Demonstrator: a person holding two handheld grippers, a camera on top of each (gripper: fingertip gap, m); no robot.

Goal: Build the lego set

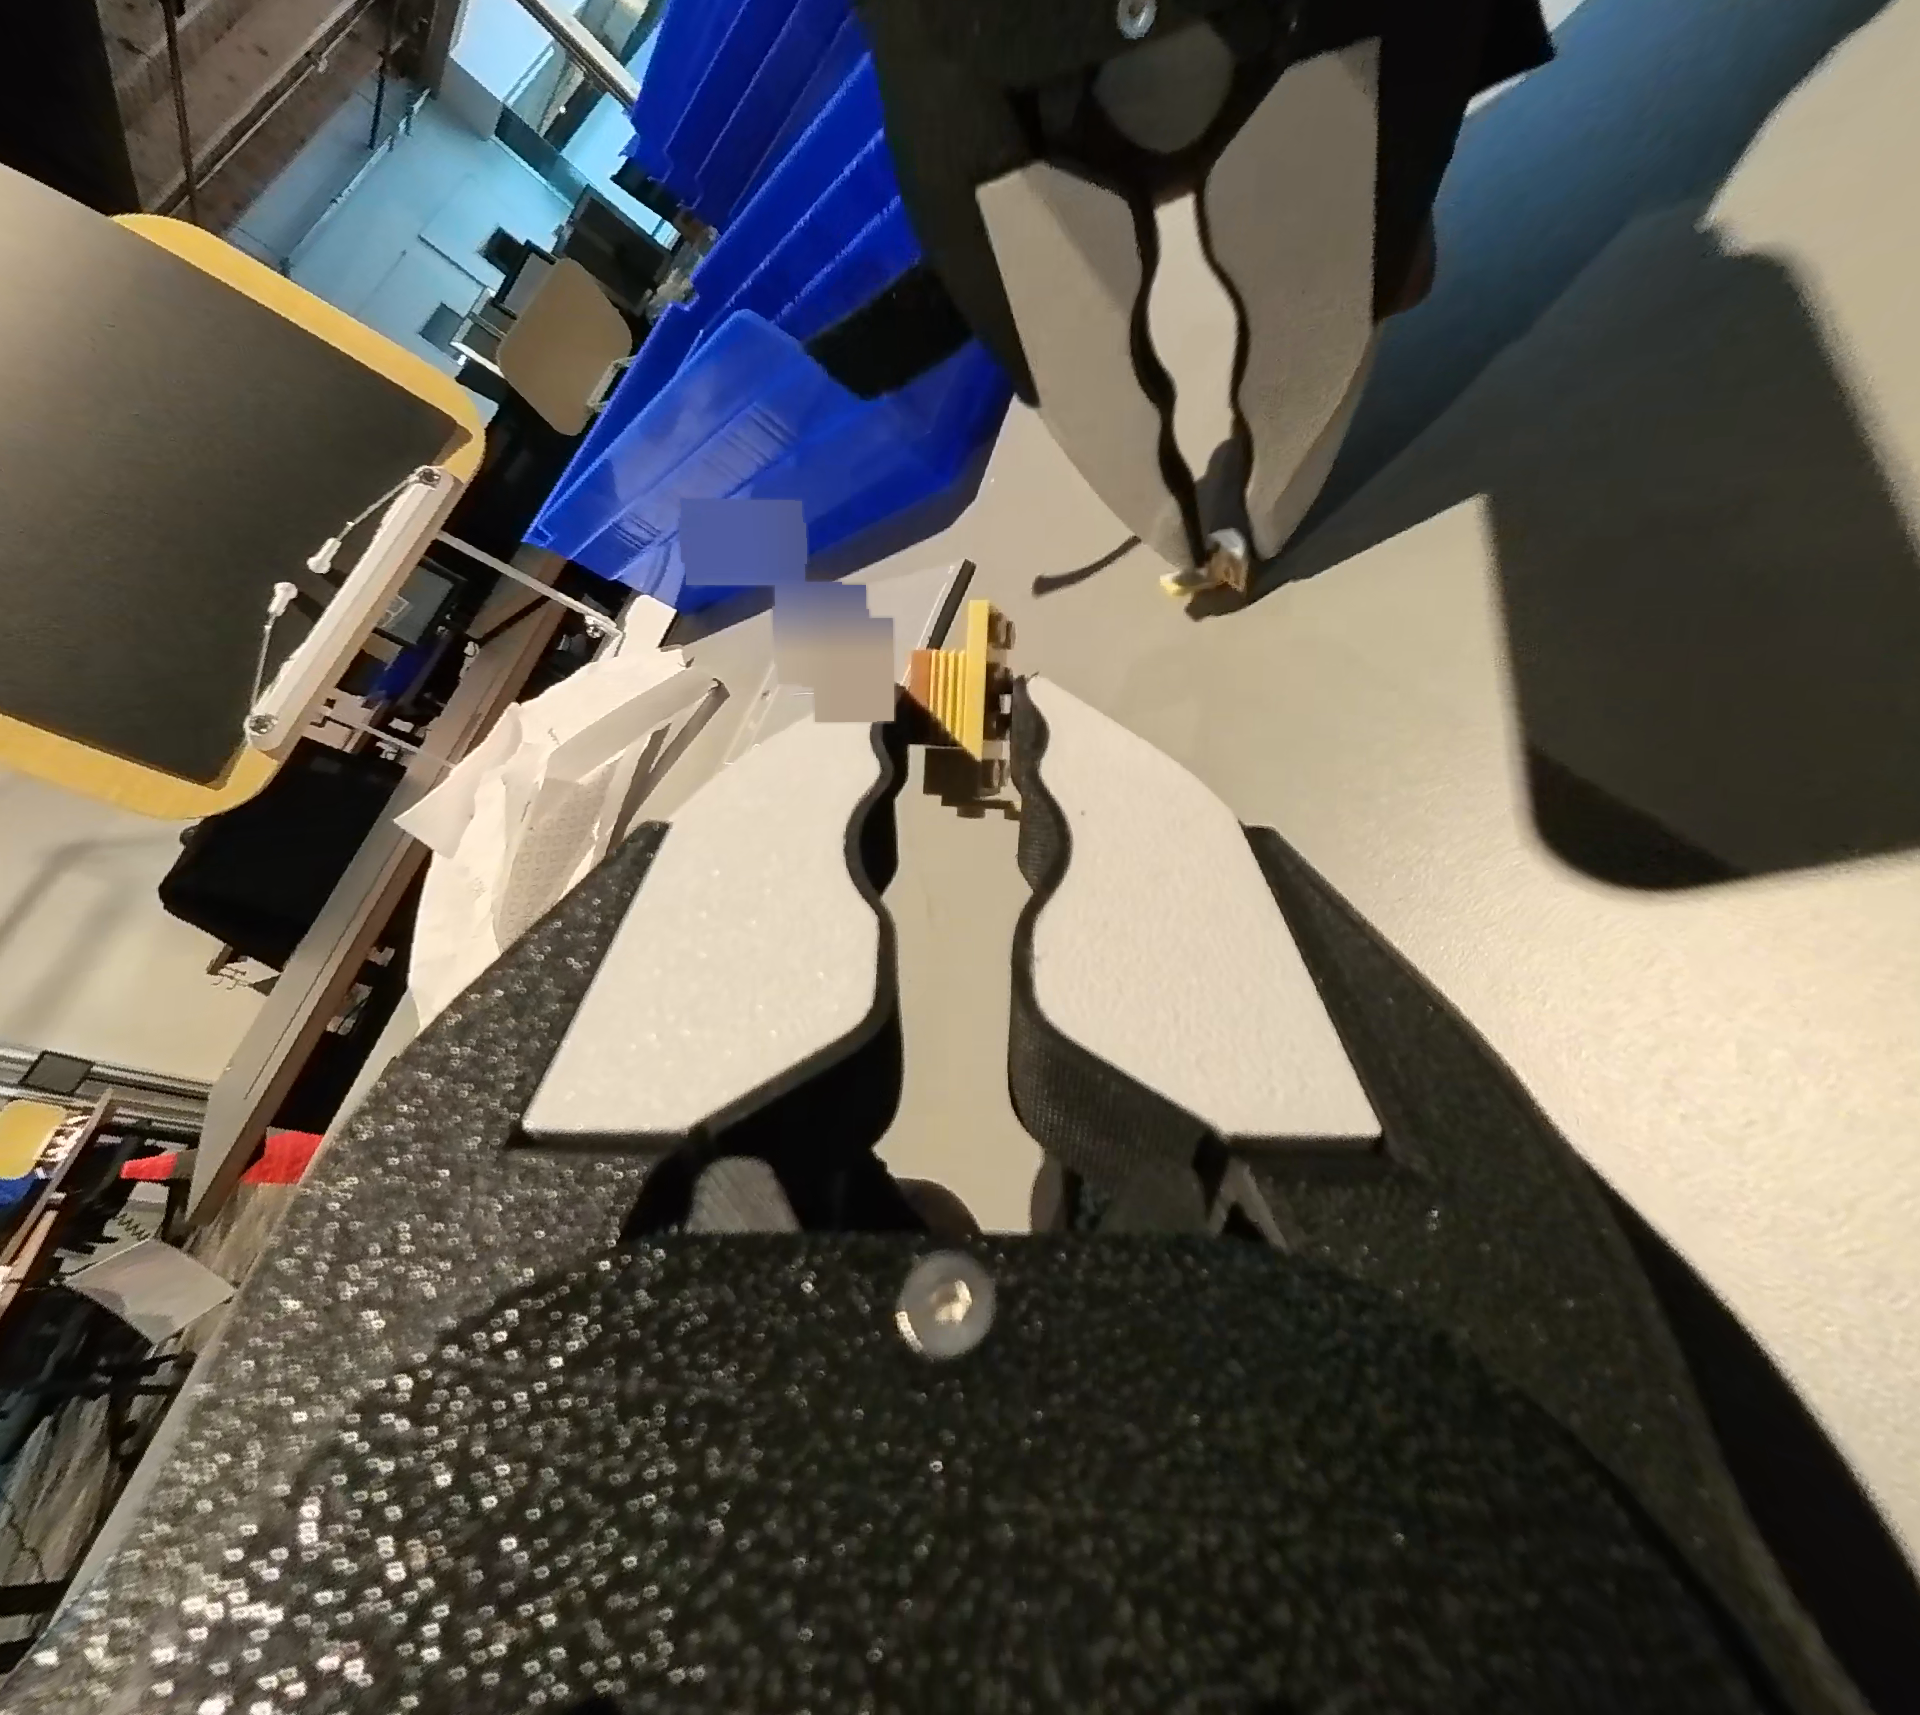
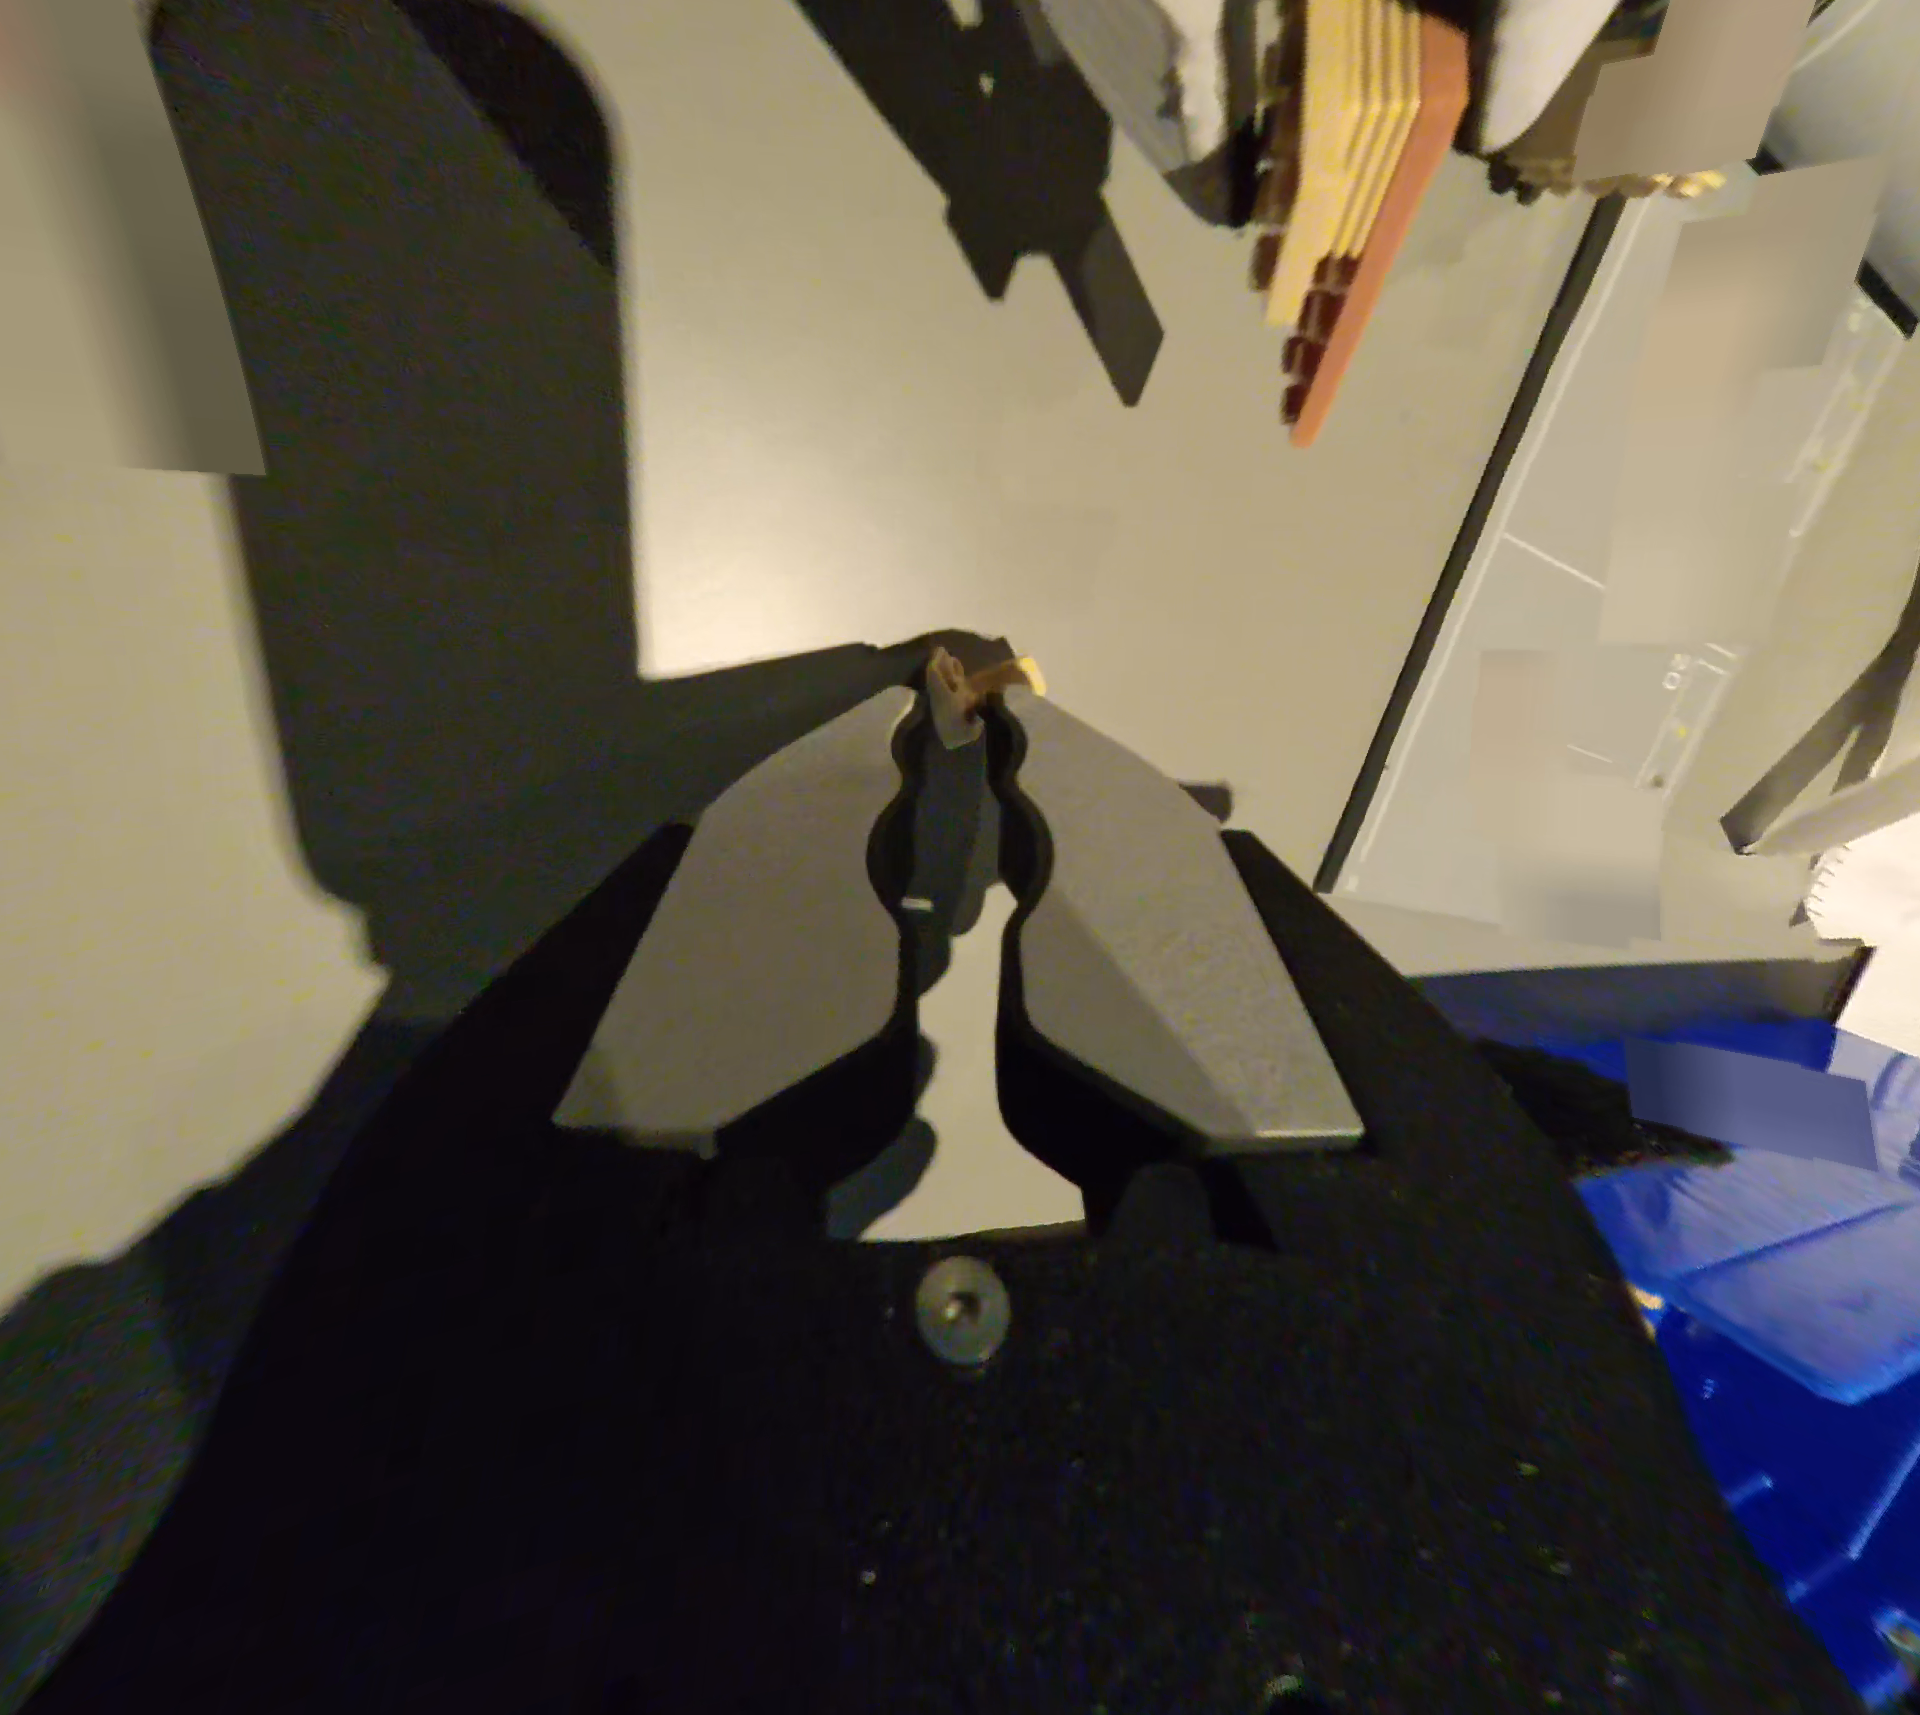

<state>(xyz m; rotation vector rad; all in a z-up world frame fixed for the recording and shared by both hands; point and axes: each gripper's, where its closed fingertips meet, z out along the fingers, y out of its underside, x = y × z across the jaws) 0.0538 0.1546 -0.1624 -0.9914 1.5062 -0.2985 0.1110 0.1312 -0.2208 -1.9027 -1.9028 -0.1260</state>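
Observation:
My left gripper (image 1: 956, 730) is shut on a small lego assembly (image 1: 971, 689) of tan, brown and dark stepped plates, held above the grey table (image 1: 1403, 990). My right gripper (image 1: 1210, 569) comes in from the upper right, shut on a small tan piece (image 1: 1195, 579) at its tips, a short way to the right of the assembly and apart from it. In the right wrist view, the right gripper (image 2: 961, 704) pinches the tan piece (image 2: 951, 699). The left gripper (image 2: 1351, 185) holds the assembly (image 2: 1351, 138) at the top right.
Stacked blue bins (image 1: 790, 377) stand behind the assembly and show at the lower right (image 2: 1714, 1302). White paper bags (image 1: 540, 792) lie at the left table edge. A pale sheet with a dark edge (image 2: 1538, 626) lies at the right. A dark, yellow-rimmed panel (image 1: 208, 470) is off the table.

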